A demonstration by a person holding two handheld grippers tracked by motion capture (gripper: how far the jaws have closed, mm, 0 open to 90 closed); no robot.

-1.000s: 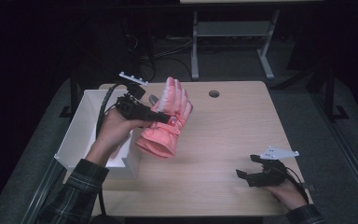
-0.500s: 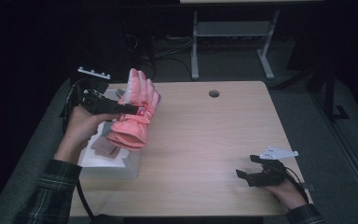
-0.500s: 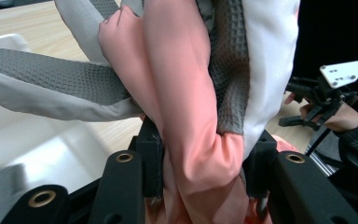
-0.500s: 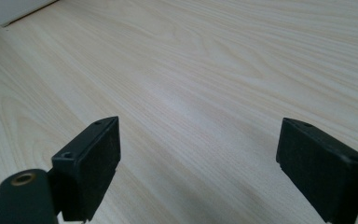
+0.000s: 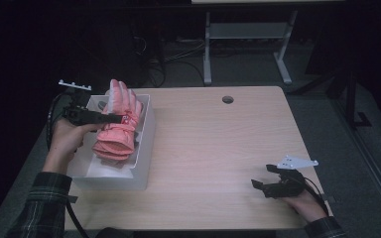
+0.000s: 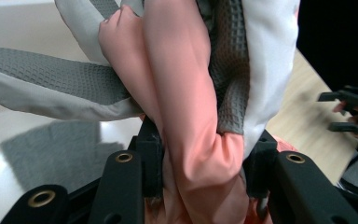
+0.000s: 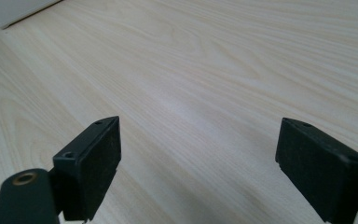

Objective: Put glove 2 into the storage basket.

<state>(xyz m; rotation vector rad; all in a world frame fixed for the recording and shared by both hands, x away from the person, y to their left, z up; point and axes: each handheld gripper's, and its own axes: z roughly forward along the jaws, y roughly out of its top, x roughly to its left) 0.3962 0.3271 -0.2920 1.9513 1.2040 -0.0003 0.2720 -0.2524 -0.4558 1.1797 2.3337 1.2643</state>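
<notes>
- My left gripper [image 5: 115, 119] clamped the pink ski glove [image 5: 116, 130], suspended over the white box [image 5: 146, 148].
- My right gripper [image 5: 262, 184] rested released on the wooden table [image 5: 218, 148].

Light wooden table [image 5: 218, 148] bearing white box [image 5: 144, 148]

Overhead camera looking forward and down across the whole worktop [image 5: 218, 148].
Left tongs' camera pressed close against a pink glove [image 6: 186, 116], far worktop edge glimpsed beyond; right tongs' camera skimming low over bare wood, also seen from above.
</notes>
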